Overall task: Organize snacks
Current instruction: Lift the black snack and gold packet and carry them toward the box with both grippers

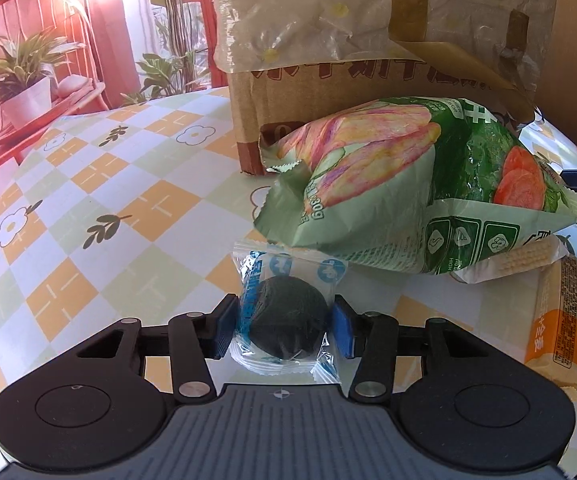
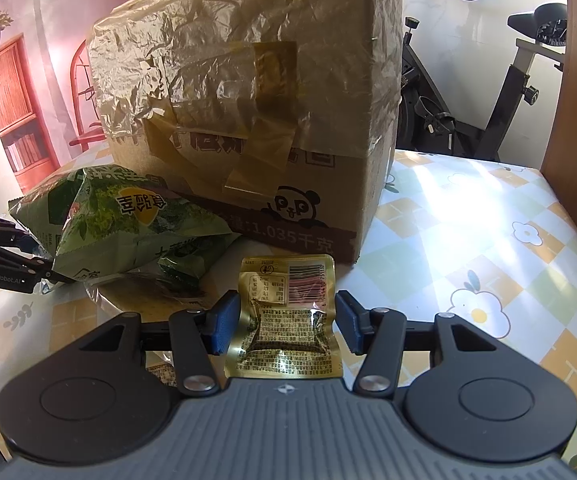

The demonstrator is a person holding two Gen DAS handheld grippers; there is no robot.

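Observation:
My left gripper (image 1: 284, 309) is shut on a dark round snack in a clear blue-printed wrapper (image 1: 286, 330), its blue pads pressing both sides. Just beyond lies a puffy green snack bag (image 1: 420, 184), resting over a pale cracker pack (image 1: 528, 258) and beside an orange packet (image 1: 556, 312). In the right wrist view my right gripper (image 2: 288, 304) is shut on a crumpled gold foil packet (image 2: 284, 336), printed side up. The same green bag (image 2: 128, 220) sits to its left, in front of the cardboard box (image 2: 248, 100).
The tall taped cardboard box (image 1: 368, 20) stands at the back of the checked flower tablecloth (image 1: 108, 200). Bare cloth stretches to the left in the left wrist view and to the right (image 2: 488, 240) in the right one. An exercise bike (image 2: 488, 100) stands behind the table.

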